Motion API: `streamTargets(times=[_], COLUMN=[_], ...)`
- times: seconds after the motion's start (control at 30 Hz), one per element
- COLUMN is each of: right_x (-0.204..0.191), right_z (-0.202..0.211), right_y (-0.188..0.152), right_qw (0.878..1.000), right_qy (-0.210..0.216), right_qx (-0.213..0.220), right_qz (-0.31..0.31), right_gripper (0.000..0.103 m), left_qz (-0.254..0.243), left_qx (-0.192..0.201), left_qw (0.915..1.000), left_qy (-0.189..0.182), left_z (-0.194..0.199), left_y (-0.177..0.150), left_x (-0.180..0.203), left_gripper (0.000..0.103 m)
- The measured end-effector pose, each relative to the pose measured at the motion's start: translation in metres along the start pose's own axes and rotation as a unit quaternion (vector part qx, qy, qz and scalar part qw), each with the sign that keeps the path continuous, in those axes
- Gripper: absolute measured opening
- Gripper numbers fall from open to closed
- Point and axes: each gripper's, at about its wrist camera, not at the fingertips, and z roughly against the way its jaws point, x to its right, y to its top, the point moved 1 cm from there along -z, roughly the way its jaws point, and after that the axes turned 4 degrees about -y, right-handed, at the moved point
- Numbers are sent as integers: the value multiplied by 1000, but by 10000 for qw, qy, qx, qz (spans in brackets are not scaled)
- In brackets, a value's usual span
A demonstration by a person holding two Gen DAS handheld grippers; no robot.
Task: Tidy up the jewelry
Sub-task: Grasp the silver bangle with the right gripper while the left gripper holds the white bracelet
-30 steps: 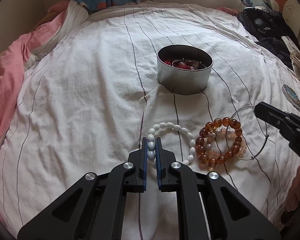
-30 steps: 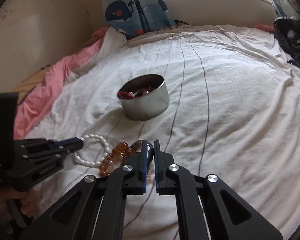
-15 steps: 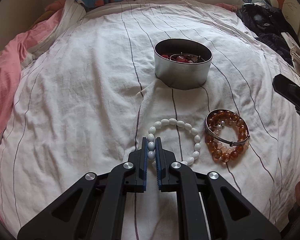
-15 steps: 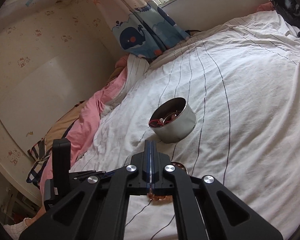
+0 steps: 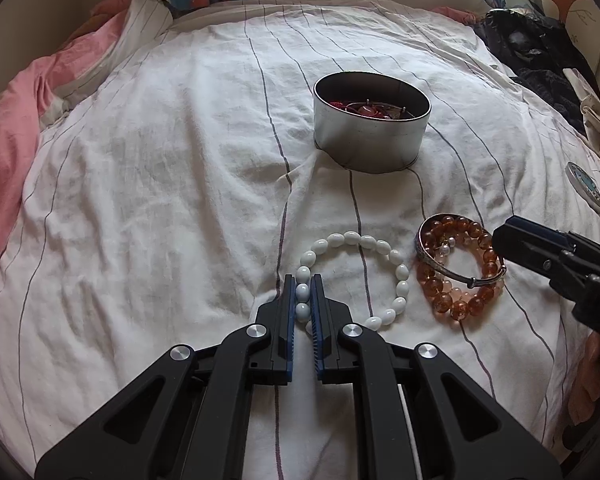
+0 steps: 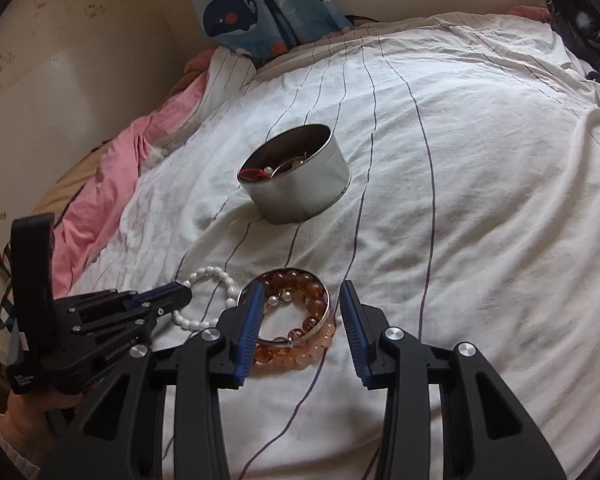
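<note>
My left gripper (image 5: 302, 287) is shut on the white bead bracelet (image 5: 380, 246), which lies on the striped sheet; it also shows in the right wrist view (image 6: 212, 274). My right gripper (image 6: 302, 294) is open, its jaws either side of the amber bead bracelets (image 6: 314, 300) and a thin silver bangle (image 6: 320, 322) resting on them. In the left wrist view the amber beads (image 5: 456, 304) and bangle (image 5: 460, 276) lie right of the white bracelet, with the right gripper (image 5: 504, 242) at their edge. A round metal tin (image 5: 370, 142), also in the right wrist view (image 6: 300, 196), holds red jewelry farther back.
The bed has a white striped sheet (image 5: 160, 180) with a pink blanket (image 5: 4, 152) at the left. Dark clothes (image 5: 532, 52) lie at the far right. A small round lid-like disc (image 5: 584, 186) lies at the right edge.
The right gripper lifted away shut, then came back down and opened around the amber bracelets. The silver bangle now lies across the amber beads. The left gripper stayed shut on the white bracelet.
</note>
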Motion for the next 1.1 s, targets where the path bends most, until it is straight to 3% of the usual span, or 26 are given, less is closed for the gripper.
streamTargets(times=[0.1,0.23,0.37,0.4,0.63,0.8,0.97,1.0,1.03,1.1], right_x=[2,1,-4,-4,3,20,35,36,36,34], right_z=[-12,-19,-2,4,21,27,10,5,2,-1], right_y=[-1,0,2,3,9,12,10,8,8,6], right_qw=[9998,9996,9999,9997,9980,9958,9954,9950,9948,9940], right_qy=[-188,-139,-91,-7,-44,-344,-723,-794,-845,-974], right_qx=[-115,-224,120,248,623,754,278,175,91,69], right_qz=[-35,19,73,61,-73,-388,-564,-580,-569,-491], right_gripper=[40,14,13,6,7,7,7,9,25,40], left_qz=[15,23,4,-4,-65,-190,-336,-314,-289,-267], left_qx=[3,-3,-37,-47,-90,80,210,160,53,-115], left_qw=[10000,10000,10000,10000,9999,9998,9992,9994,9995,9995], left_qy=[-18,-20,-29,-22,60,5,-26,-37,-81,-76], left_z=[-1,-1,-2,-2,-4,7,15,12,8,-1], left_y=[-1,-1,-1,-1,0,1,5,6,7,5], left_x=[-1,-1,-2,-1,2,7,10,9,7,4], left_gripper=[8,8,8,8,8,7,7,7,7,8])
